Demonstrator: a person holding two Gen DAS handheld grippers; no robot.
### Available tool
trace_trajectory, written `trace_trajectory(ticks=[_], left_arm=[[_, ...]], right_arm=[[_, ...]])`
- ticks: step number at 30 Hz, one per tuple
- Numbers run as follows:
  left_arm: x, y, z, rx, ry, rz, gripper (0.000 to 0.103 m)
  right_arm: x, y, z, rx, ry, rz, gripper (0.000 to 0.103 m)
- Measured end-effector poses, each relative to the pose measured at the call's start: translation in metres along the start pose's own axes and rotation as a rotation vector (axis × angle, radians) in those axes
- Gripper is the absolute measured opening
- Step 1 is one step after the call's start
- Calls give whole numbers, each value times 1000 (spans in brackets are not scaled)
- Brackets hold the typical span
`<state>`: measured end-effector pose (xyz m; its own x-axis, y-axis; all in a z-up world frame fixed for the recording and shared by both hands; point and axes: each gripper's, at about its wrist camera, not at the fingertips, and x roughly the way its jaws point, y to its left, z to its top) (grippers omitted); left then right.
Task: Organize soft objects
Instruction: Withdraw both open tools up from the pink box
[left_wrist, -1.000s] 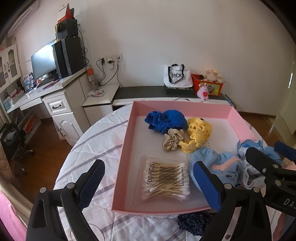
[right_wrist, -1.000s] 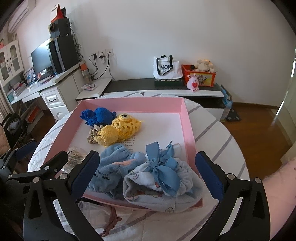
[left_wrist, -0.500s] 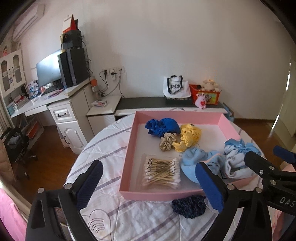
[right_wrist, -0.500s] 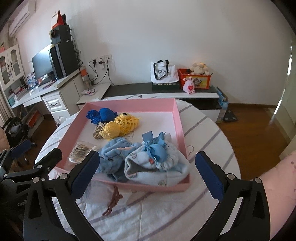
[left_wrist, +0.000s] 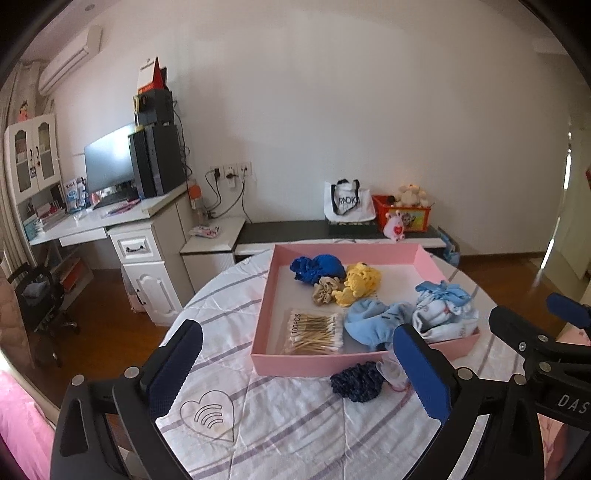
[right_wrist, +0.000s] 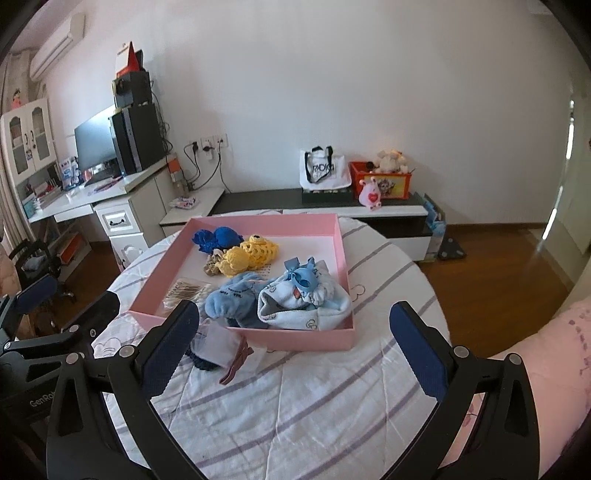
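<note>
Tongs both spread wide, nothing between the pads: left tongs (left_wrist: 299, 363) and right tongs (right_wrist: 295, 341) hung above the near edge of the round table (right_wrist: 314, 406). Pink tray (left_wrist: 295, 363) held blue crochet piece (left_wrist: 317, 267), yellow crochet piece (left_wrist: 360, 282), beige scrunchie (left_wrist: 325, 290), cotton swab pack (left_wrist: 314, 332), light blue sock (left_wrist: 373, 323), baby hat (right_wrist: 306, 299). Dark blue scrunchie (left_wrist: 356, 382) and brown hair clip (right_wrist: 236, 363) lay outside, just beside the tray's near wall.

"100PCS" is printed on the cotton swab pack (left_wrist: 313, 331); "RADIO" on the white tote bag (left_wrist: 348, 202).
</note>
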<state>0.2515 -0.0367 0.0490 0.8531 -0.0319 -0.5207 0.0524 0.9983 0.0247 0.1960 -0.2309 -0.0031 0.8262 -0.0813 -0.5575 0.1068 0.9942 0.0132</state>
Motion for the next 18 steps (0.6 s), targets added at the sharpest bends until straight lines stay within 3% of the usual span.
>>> trace_trajectory(ticks=[18], left_arm=[[-107, 1, -25, -12, -190, -6, 103]], right_arm=[[-95, 11, -6, -28, -210, 0, 103]])
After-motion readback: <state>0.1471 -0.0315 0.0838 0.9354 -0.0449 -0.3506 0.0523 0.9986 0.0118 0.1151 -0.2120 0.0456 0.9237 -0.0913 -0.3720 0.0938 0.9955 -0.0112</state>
